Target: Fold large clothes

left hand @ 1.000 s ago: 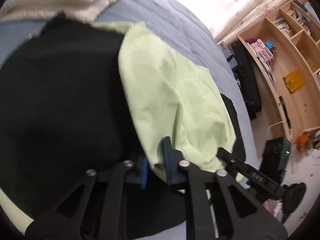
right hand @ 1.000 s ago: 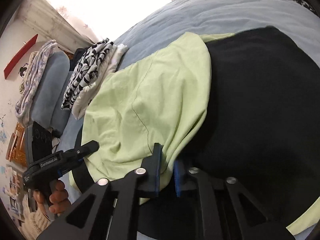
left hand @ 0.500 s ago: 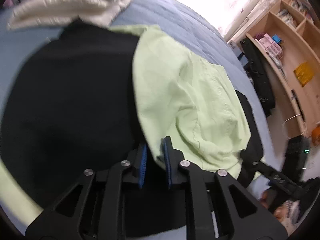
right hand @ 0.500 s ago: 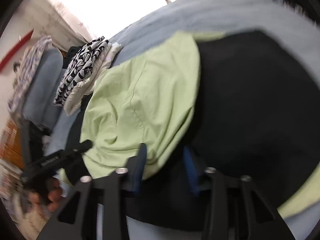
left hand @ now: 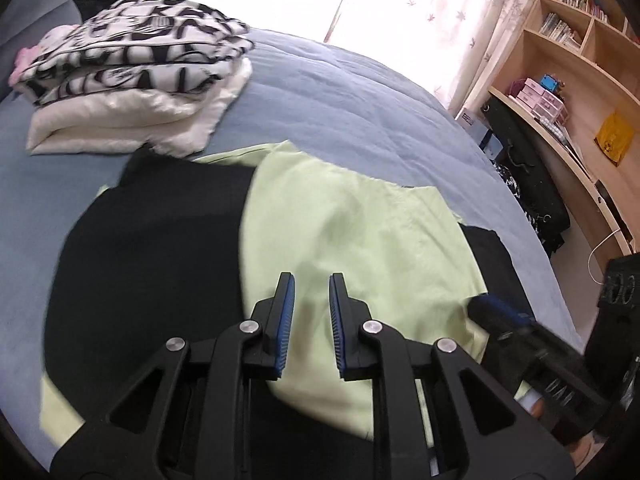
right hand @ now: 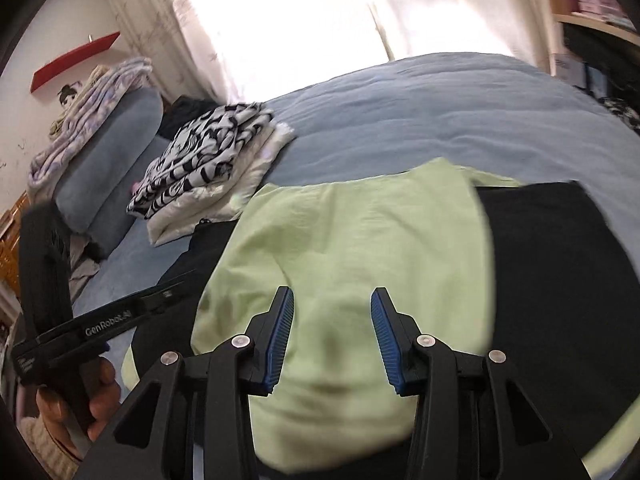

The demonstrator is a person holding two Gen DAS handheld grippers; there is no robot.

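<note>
Bedding [left hand: 360, 92], blue, fills a curtained room with wooden shelves [left hand: 580, 64]. The black-and-green garment [left hand: 340, 220] lies across its near edge, long axis sideways. Left gripper [left hand: 311, 320] and right gripper [right hand: 331, 332] hover parted, empty.

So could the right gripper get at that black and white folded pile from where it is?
Probably yes, with a long reach. The right gripper is open and empty above the light green garment. The black and white folded pile lies further up the bed, and nothing stands between.
</note>
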